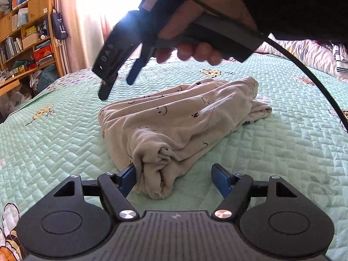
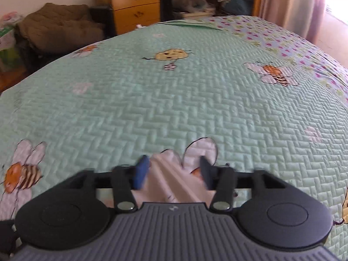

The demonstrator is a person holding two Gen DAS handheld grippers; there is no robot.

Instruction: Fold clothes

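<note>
A cream garment point(image 1: 174, 117) printed with smiley faces lies in a loosely folded bundle on the green quilted bedspread point(image 1: 54, 143). My left gripper point(image 1: 174, 174) is open at its near end. The rolled end of the cloth sits between the blue fingers, close to the left one point(image 1: 128, 174). My right gripper point(image 1: 118, 84), held by a hand point(image 1: 195, 52), hovers open just past the bundle's far left corner. In the right wrist view the right gripper point(image 2: 174, 171) has its fingers apart, and a strip of the cream garment point(image 2: 169, 182) shows blurred below and between them.
A wooden bookshelf point(image 1: 26, 32) and pink curtains point(image 1: 87, 21) stand beyond the bed's far left. White bedding point(image 1: 315, 54) is piled at the far right. A black cable point(image 1: 304, 69) arcs over the bed. A drawer desk point(image 2: 139, 6) and a brown cushioned seat point(image 2: 58, 26) lie past the bed edge.
</note>
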